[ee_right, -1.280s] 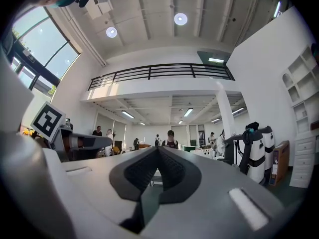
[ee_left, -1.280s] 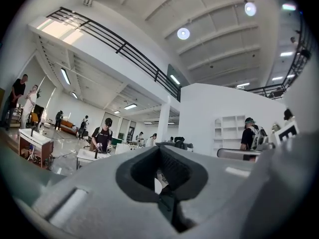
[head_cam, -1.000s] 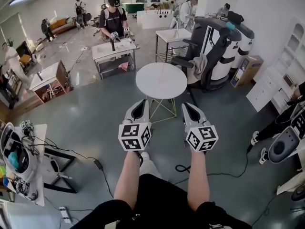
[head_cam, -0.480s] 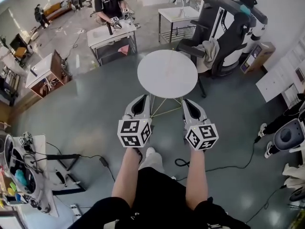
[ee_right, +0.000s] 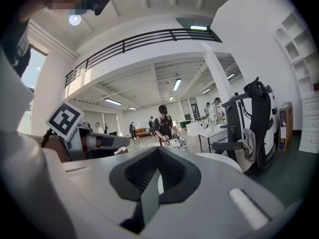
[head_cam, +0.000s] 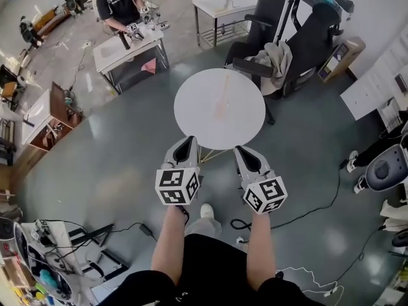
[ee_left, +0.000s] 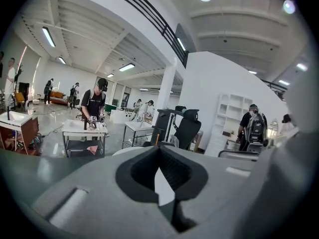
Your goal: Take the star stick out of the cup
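White and round, the counter (head_cam: 191,116) stands on the grey floor (head_cam: 115,158) at twelve o'clock from both tongs, its near edge just ahead of their tips. Near its middle I see a thin, pale orange line, the star stick (head_cam: 222,97), well apart from either pair of tongs. In the head view it is too faint for me to tell its star end or what it stands in. The left tongs (head_cam: 187,140) have their jaws together with nothing between them; through the hollow behind the tips I see only the counter's top. The right tongs (head_cam: 240,149) are closed too and hold nothing. The two hang side by side, near each other, the left at nine o'clock of the right, each with its marker cube (head_cam: 178,185) toward me. At one o'clock beyond the counter stands a black chair (head_cam: 306,43) with a grey cloth (head_cam: 274,59) draped on it. At eleven o'clock, well away, a person (head_cam: 118,5) works at a far counter (head_cam: 121,50).
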Demonstrator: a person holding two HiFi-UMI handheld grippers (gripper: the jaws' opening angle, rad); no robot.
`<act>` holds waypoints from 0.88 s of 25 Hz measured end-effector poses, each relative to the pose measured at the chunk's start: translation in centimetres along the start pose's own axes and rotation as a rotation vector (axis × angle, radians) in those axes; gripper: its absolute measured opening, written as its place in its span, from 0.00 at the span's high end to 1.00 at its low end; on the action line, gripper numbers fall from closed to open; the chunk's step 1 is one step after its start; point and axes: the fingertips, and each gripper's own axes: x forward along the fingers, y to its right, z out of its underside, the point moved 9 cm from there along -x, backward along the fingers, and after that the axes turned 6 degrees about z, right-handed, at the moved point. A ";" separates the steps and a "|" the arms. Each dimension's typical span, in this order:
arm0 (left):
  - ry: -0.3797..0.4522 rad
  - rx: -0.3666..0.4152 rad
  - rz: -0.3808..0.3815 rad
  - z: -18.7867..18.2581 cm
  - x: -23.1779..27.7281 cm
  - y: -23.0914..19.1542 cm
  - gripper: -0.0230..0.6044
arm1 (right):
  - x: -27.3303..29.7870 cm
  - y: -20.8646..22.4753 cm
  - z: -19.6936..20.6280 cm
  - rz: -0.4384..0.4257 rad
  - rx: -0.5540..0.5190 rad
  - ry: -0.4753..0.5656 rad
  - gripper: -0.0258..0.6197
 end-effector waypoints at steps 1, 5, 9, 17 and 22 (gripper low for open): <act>0.007 -0.007 -0.011 -0.2 0.5 -0.9 0.96 | 0.3 0.0 -0.2 0.008 -0.010 -0.004 0.95; 0.046 -0.053 -0.040 -1.0 0.9 -2.9 0.96 | 0.6 0.5 -0.9 0.036 -0.057 -0.038 0.95; 0.053 -0.040 -0.004 -1.9 1.5 -1.9 0.96 | 1.6 0.8 -2.5 0.071 -0.066 -0.023 0.95; 0.014 0.046 0.037 -2.2 2.5 0.4 0.96 | 3.1 0.6 -2.7 0.061 -0.040 -0.012 0.91; -0.012 0.048 0.045 -1.5 3.8 1.4 0.96 | 4.0 2.7 -1.6 0.056 0.000 -0.023 0.86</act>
